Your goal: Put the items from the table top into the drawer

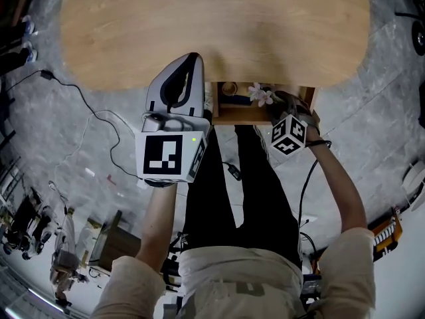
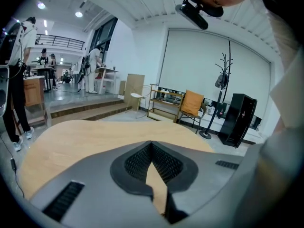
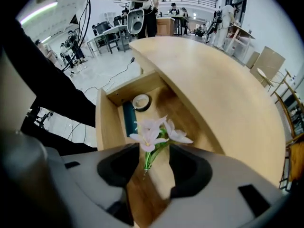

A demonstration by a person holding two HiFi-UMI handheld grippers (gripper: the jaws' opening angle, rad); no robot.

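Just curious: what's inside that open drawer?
A white flower, a tape roll and a dark teal item; the back of the drawer is hidden under the table top.

A grey stone-patterned floor (image 1: 80, 138) lies below, and a thin black cable (image 1: 99, 115) snakes across it from a plug (image 1: 46, 75). In the left tool view, a black coat stand (image 2: 227, 75) rises before a wide pale blind (image 2: 190, 61). A chair with an orange cushion (image 2: 192, 103) stands near its foot, between a low shelf rack (image 2: 164, 101) and a black cabinet (image 2: 240, 118). Shallow steps (image 2: 85, 109) lead up to where several people (image 2: 92, 68) stand at desks. Round ceiling lights (image 2: 42, 5) glow overhead.
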